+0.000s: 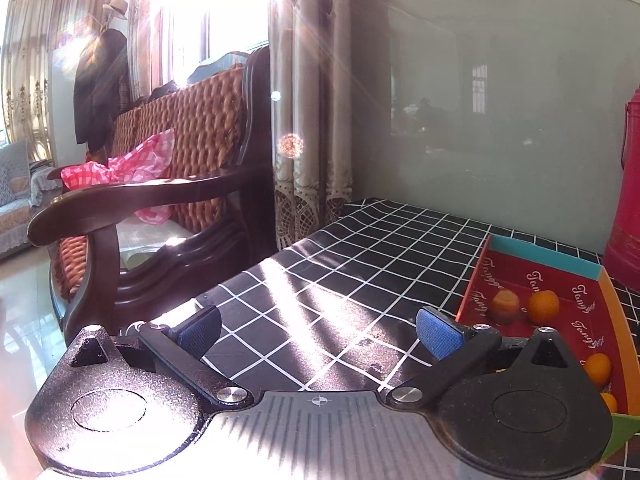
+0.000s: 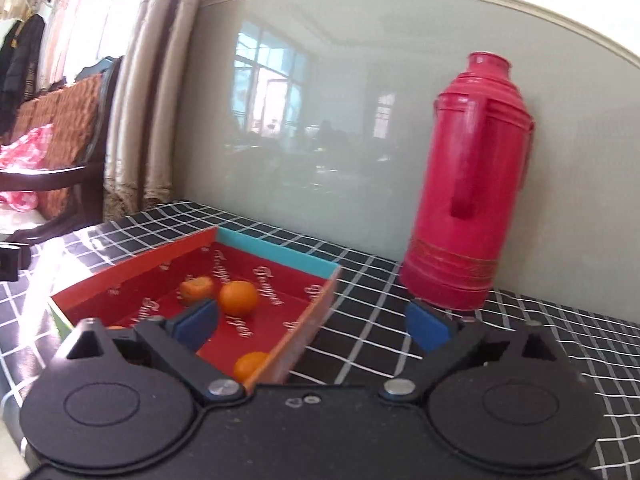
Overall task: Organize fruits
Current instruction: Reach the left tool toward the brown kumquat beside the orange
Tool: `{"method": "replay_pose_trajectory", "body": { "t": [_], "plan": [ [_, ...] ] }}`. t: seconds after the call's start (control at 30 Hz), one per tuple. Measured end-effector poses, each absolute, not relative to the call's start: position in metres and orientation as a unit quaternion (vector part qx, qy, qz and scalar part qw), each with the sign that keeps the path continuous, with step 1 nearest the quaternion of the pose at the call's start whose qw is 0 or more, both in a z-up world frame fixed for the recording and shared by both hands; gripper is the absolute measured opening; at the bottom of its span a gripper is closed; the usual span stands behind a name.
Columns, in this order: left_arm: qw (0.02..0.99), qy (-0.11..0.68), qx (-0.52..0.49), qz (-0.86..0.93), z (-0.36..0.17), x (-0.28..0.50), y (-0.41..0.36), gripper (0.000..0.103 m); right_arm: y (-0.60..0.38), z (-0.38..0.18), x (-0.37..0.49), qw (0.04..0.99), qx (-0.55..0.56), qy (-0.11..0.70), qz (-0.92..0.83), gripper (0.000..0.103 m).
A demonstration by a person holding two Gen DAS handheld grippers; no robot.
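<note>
A shallow red cardboard box (image 2: 132, 270) with a teal far wall lies on the black grid tablecloth; it also shows at the right of the left wrist view (image 1: 474, 280). Several small oranges lie in it: one whole orange (image 2: 238, 298), a browner one behind it (image 2: 196, 288), and one near the front wall (image 2: 250, 364). The left wrist view shows the brownish one (image 1: 506, 306) and an orange (image 1: 543, 306). My right gripper (image 2: 314, 326) is open and empty, over the box's right front corner. My left gripper (image 1: 318, 330) is open and empty, over bare cloth left of the box.
A tall red thermos (image 2: 466, 184) stands at the back right against the glossy wall panel. A wooden wicker-backed sofa (image 1: 180, 152) with a pink checked bag (image 1: 132, 164) stands beyond the table's left edge. Curtains (image 1: 308, 100) hang at the far corner.
</note>
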State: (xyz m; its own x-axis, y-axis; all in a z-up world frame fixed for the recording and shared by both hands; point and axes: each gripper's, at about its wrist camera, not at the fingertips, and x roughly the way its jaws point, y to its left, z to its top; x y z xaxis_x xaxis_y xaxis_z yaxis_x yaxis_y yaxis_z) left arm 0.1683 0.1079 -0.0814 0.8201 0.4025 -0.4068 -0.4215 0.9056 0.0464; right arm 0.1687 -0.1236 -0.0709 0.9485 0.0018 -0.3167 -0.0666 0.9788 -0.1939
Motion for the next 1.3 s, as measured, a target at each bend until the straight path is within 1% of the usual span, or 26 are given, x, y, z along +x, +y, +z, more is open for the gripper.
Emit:
{"method": "replay_pose_trajectory", "body": {
  "t": [0.2,0.37,0.57,0.7,0.8,1.07,1.1,1.13,1.17,1.2,1.3],
  "plan": [
    [0.959,0.204,-0.011,0.196,-0.081,0.169,0.088,0.103,-0.146,-0.068,0.159,0.979,-0.112,0.159,-0.06,0.097],
    [0.969,0.193,0.012,0.157,-0.081,0.17,0.054,0.103,-0.181,-0.064,0.148,0.972,-0.108,0.149,-0.148,0.097],
    [0.98,0.174,0.044,0.082,-0.082,0.172,-0.005,0.103,-0.232,-0.063,0.136,0.951,-0.084,0.164,-0.248,0.097],
    [0.984,0.168,0.061,0.024,-0.085,0.174,-0.045,0.103,-0.264,-0.062,0.121,0.931,-0.071,0.157,-0.322,0.097],
    [0.983,0.17,0.071,-0.025,-0.09,0.177,-0.076,0.103,-0.289,-0.062,0.109,0.913,-0.059,0.153,-0.373,0.097],
    [0.96,0.192,0.122,-0.164,-0.105,0.194,-0.171,0.102,-0.334,-0.063,0.083,0.889,-0.038,0.147,-0.431,0.097],
    [0.956,0.196,0.125,-0.177,-0.107,0.198,-0.18,0.101,-0.337,-0.063,0.082,0.888,-0.036,0.148,-0.434,0.097],
    [0.953,0.199,0.128,-0.187,-0.108,0.201,-0.187,0.096,-0.34,-0.063,0.082,0.887,-0.034,0.149,-0.435,0.097],
    [0.949,0.204,0.134,-0.199,-0.11,0.204,-0.196,0.086,-0.341,-0.063,0.082,0.887,-0.031,0.15,-0.435,0.097],
    [0.944,0.213,0.14,-0.21,-0.112,0.209,-0.204,0.081,-0.344,-0.063,0.081,0.888,-0.029,0.151,-0.433,0.097],
    [0.937,0.225,0.144,-0.224,-0.118,0.218,-0.221,0.08,-0.347,-0.061,0.081,0.891,-0.022,0.15,-0.429,0.097]
  ]
}}
